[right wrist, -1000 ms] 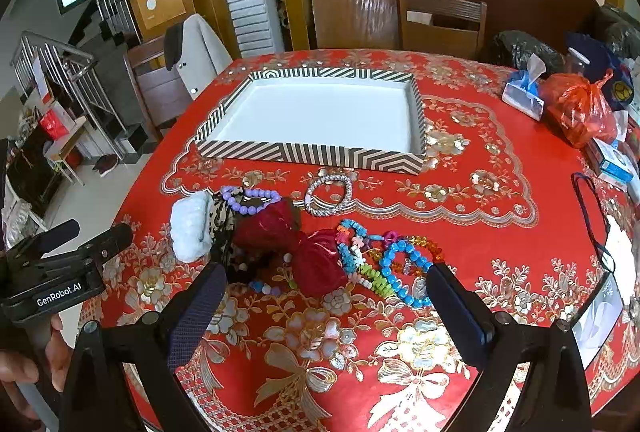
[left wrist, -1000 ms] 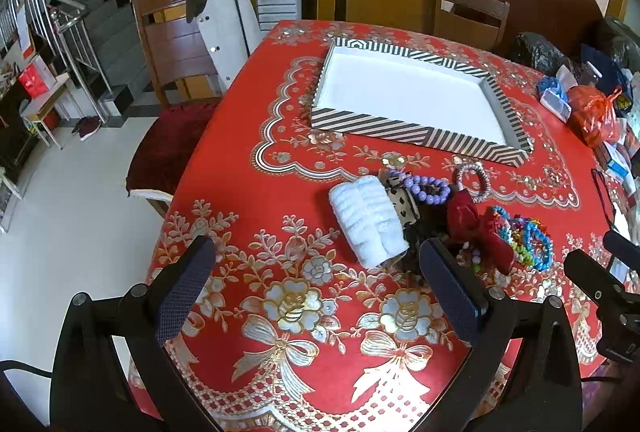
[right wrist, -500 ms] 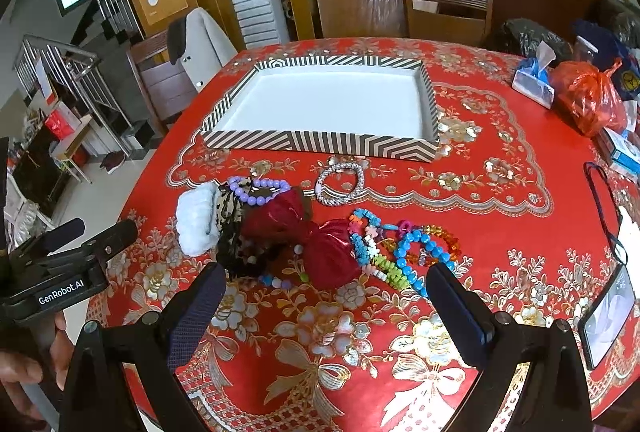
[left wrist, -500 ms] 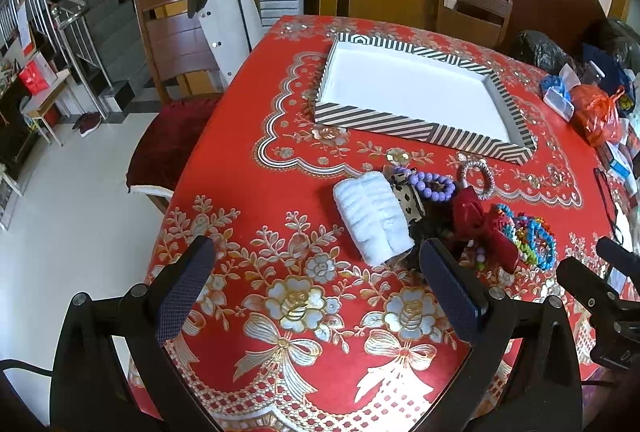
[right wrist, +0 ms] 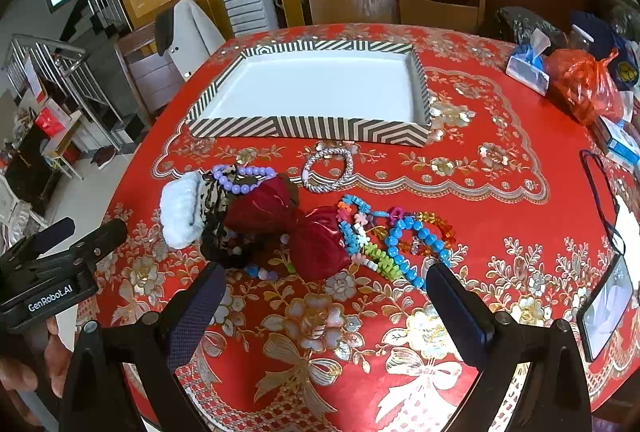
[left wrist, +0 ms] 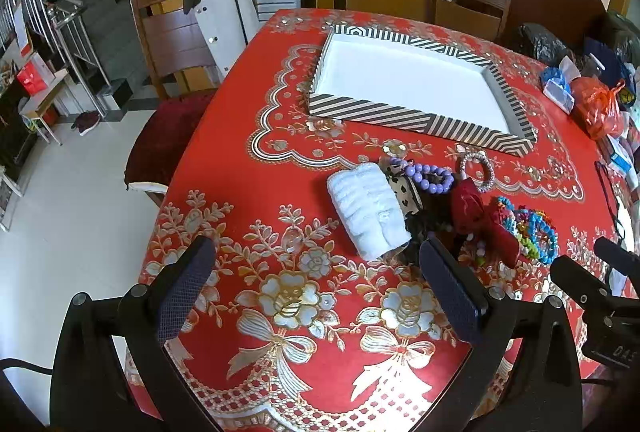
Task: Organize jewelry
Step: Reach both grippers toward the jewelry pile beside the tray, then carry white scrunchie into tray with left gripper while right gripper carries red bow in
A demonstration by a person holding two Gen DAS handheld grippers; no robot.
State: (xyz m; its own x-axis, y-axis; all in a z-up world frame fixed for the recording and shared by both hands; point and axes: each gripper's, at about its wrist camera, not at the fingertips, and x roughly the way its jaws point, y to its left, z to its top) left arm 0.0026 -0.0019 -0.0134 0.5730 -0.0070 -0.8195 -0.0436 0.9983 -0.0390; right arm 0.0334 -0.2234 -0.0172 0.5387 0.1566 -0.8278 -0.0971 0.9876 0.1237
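Note:
A pile of jewelry lies on the red tablecloth: a white scrunchie (left wrist: 370,210) (right wrist: 180,214), a purple bead bracelet (left wrist: 424,176) (right wrist: 242,178), a silver bracelet (right wrist: 329,170) (left wrist: 478,168), a red bow (right wrist: 296,226) (left wrist: 480,216) and colourful bead bracelets (right wrist: 400,236) (left wrist: 532,228). Behind them stands an empty striped tray with a white floor (left wrist: 372,114) (right wrist: 312,130). My left gripper (left wrist: 316,284) is open and empty, above the cloth in front of the scrunchie. My right gripper (right wrist: 326,306) is open and empty, in front of the red bow.
An orange plastic bag (right wrist: 584,88) and a tissue pack (right wrist: 526,68) sit at the table's right. A phone (right wrist: 608,306) and a black cord (right wrist: 600,188) lie at the right edge. Wooden chairs (left wrist: 176,32) stand around the table.
Both grippers have moved slightly forward toward the jewelry pile, which now looks a little larger and nearer. Both stay open and nothing on the table has moved.

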